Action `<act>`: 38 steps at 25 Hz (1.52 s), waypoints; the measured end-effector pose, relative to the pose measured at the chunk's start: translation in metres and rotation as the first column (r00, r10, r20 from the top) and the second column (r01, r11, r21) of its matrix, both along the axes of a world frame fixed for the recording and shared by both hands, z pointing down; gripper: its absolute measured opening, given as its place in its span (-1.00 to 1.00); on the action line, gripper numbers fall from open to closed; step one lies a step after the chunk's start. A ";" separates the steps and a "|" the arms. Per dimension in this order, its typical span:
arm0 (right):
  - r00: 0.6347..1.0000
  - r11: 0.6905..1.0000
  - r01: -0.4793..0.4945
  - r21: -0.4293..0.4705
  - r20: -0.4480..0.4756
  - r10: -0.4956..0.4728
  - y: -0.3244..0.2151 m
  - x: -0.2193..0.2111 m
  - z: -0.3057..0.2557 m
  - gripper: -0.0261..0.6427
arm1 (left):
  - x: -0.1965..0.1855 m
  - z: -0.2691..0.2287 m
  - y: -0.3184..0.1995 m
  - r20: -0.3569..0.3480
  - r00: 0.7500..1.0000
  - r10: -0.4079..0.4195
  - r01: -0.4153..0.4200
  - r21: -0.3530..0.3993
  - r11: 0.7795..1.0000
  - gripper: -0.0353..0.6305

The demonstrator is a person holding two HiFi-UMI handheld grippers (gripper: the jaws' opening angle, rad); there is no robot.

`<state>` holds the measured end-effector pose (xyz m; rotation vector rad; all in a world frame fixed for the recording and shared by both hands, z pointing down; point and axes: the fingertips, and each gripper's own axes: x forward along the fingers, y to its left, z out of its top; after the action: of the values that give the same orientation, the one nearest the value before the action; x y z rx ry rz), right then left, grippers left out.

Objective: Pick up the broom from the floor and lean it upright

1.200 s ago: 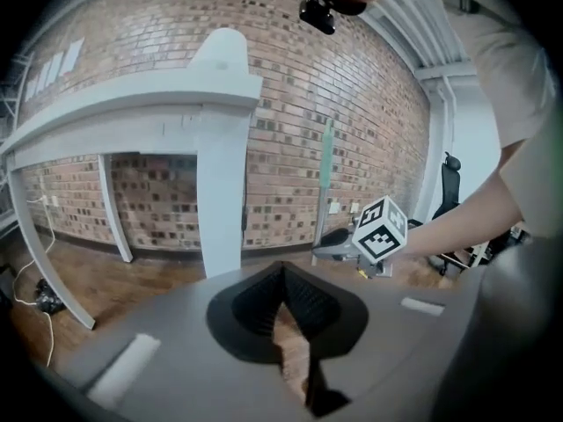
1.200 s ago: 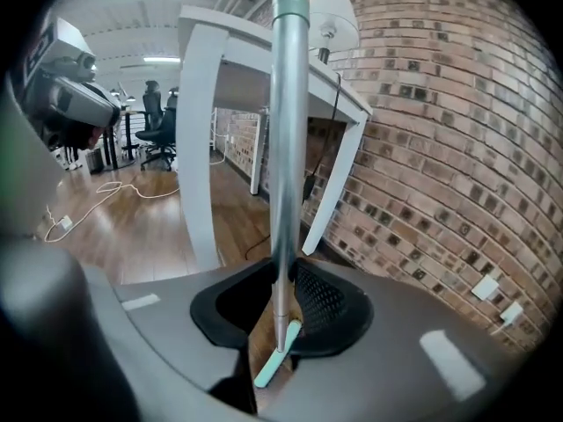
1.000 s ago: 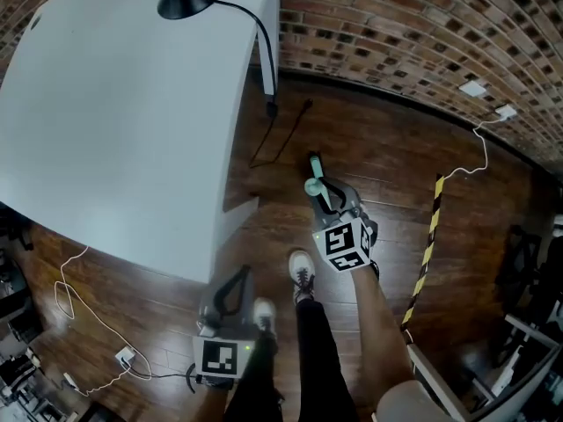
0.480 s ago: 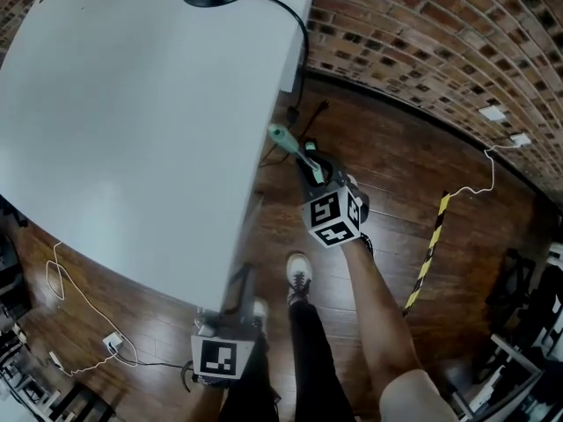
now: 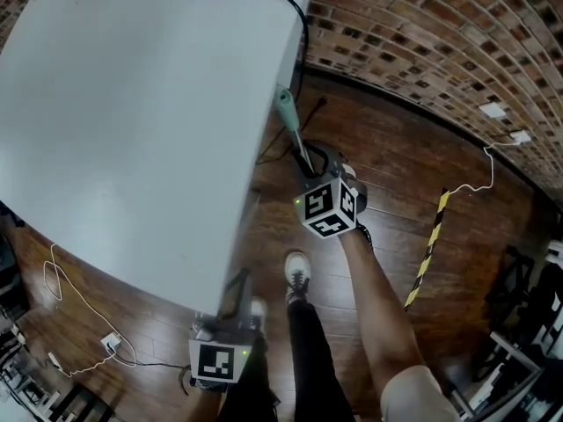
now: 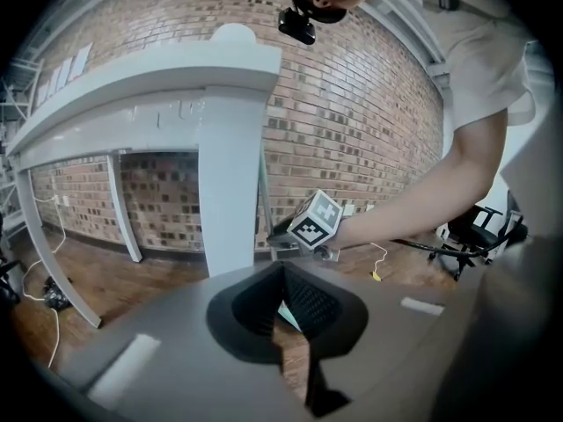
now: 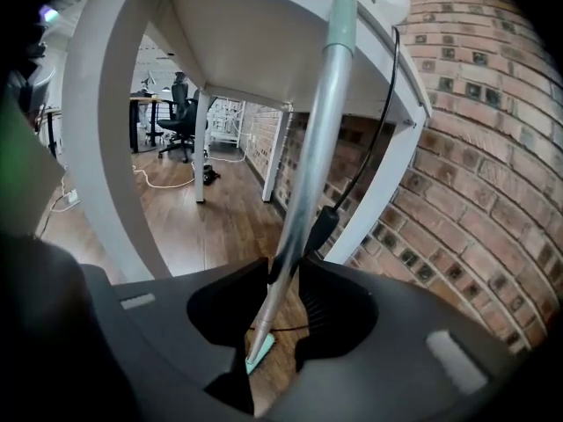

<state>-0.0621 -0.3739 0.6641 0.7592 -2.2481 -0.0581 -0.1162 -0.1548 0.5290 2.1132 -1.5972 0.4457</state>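
Beside the brick wall (image 5: 422, 25), your right gripper (image 7: 280, 275) is just spreading its jaws, loosening around the broom (image 7: 321, 130) handle standing between them. Its top is now resting against the bench (image 5: 132, 104) edge, having swung over there, so the lean looks nearly done. Your left gripper (image 6: 281, 275) is hanging pressed together, empty.

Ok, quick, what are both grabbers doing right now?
Left gripper: shut, empty.
Right gripper: open, jaws have just been opening, loose around the broom handle.
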 end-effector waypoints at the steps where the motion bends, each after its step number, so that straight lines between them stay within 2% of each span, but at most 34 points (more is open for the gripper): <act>1: 1.000 1.000 0.013 0.012 0.000 -0.013 -0.001 -0.001 -0.003 -0.54 | 0.000 0.000 0.000 0.001 1.000 0.002 -0.002 0.001 1.000 -0.89; 7: 0.998 0.998 0.048 0.033 0.037 -0.049 -0.013 -0.008 -0.019 -0.37 | 0.002 0.000 -0.001 -0.018 1.000 -0.006 0.006 0.000 1.000 -0.89; 9: 0.998 0.998 0.045 0.034 0.043 -0.046 -0.018 -0.009 -0.020 -0.36 | 0.003 -0.001 -0.002 -0.020 1.000 -0.002 0.002 0.003 1.000 -0.89; 12: 0.999 0.999 0.027 0.041 0.037 -0.028 -0.024 -0.008 -0.019 -0.37 | 0.007 -0.002 -0.003 0.028 0.997 0.066 -0.067 0.035 0.997 -0.89; 14: 1.000 0.999 0.014 0.045 0.023 -0.015 -0.027 -0.007 -0.016 -0.41 | 0.007 0.001 0.000 0.005 0.999 0.040 -0.040 0.018 0.999 -0.89; 17: 1.000 0.999 0.004 0.035 0.004 -0.004 -0.029 -0.007 -0.011 -0.50 | 0.009 0.000 0.001 0.061 0.993 0.101 -0.104 0.040 0.994 -0.89; 20: 1.000 1.000 0.002 0.031 0.002 -0.002 -0.032 -0.007 -0.012 -0.49 | 0.006 0.001 0.002 0.007 0.999 0.037 -0.037 0.014 0.999 -0.89; 21: 1.000 0.999 0.003 0.032 0.001 -0.003 -0.033 -0.007 -0.012 -0.49 | 0.007 -0.001 0.000 0.033 0.997 0.064 -0.065 0.031 0.997 -0.89; 23: 1.000 0.999 0.007 0.032 -0.003 -0.007 -0.033 -0.007 -0.012 -0.48 | 0.008 -0.007 -0.004 0.132 0.977 0.165 -0.177 0.080 0.981 -0.89; 24: 1.000 1.000 0.008 0.029 -0.004 -0.008 -0.033 -0.007 -0.012 -0.47 | 0.009 -0.008 -0.006 0.153 0.971 0.185 -0.200 0.092 0.975 -0.89; 30: 1.000 1.000 -0.011 0.010 0.014 0.011 -0.037 -0.006 -0.013 -0.40 | 0.007 -0.008 -0.006 0.158 0.970 0.187 -0.204 0.095 0.974 -0.89; 33: 0.999 0.999 -0.031 0.010 0.024 0.030 -0.037 -0.002 -0.014 -0.40 | 0.005 -0.003 0.000 0.097 0.987 0.125 -0.131 0.063 0.989 -0.89; 36: 0.999 0.999 -0.040 0.006 0.024 0.040 -0.035 0.003 -0.011 -0.40 | 0.008 -0.005 -0.001 0.160 0.969 0.189 -0.205 0.087 0.975 -0.89; 38: 0.999 0.999 -0.040 -0.001 0.021 0.040 -0.034 0.006 -0.009 -0.39 | 0.008 -0.005 -0.001 0.165 0.967 0.193 -0.209 0.088 0.974 -0.89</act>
<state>-0.0566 -0.4077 0.6549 0.8077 -2.2519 -0.0305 -0.1080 -0.1561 0.5239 2.3856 -1.5236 0.6196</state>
